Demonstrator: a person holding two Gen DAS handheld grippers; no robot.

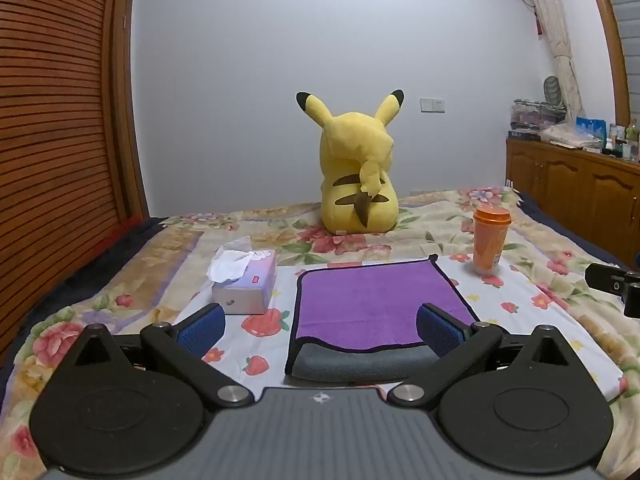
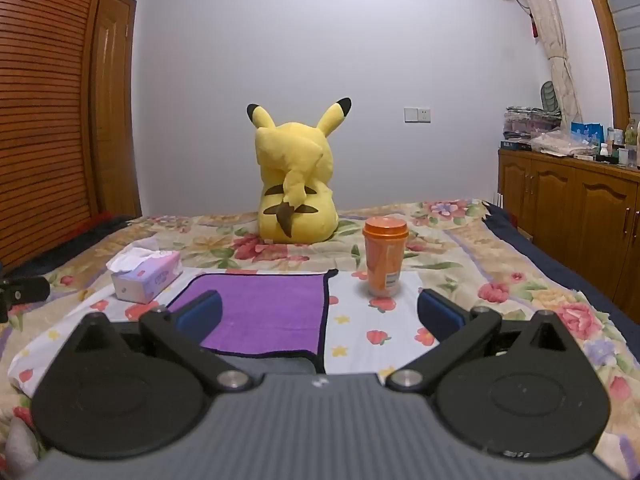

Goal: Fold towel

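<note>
While both grippers gape, the towel (image 1: 376,300) lies between tissue box (image 1: 245,280) and cup (image 1: 490,240).

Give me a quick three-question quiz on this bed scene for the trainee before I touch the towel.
1. True or false: the left gripper is shut on the purple towel.
2. Which object stands to the right of the towel? A) tissue box B) orange cup C) yellow plush toy
3. Fill in: the towel's near edge is turned up, showing a ____ underside.

Key:
1. False. Both the left gripper and the right gripper are open and hold nothing.
2. B. The orange cup is to the right; the tissue box is to the left, the yellow plush toy behind.
3. Grey.
</note>
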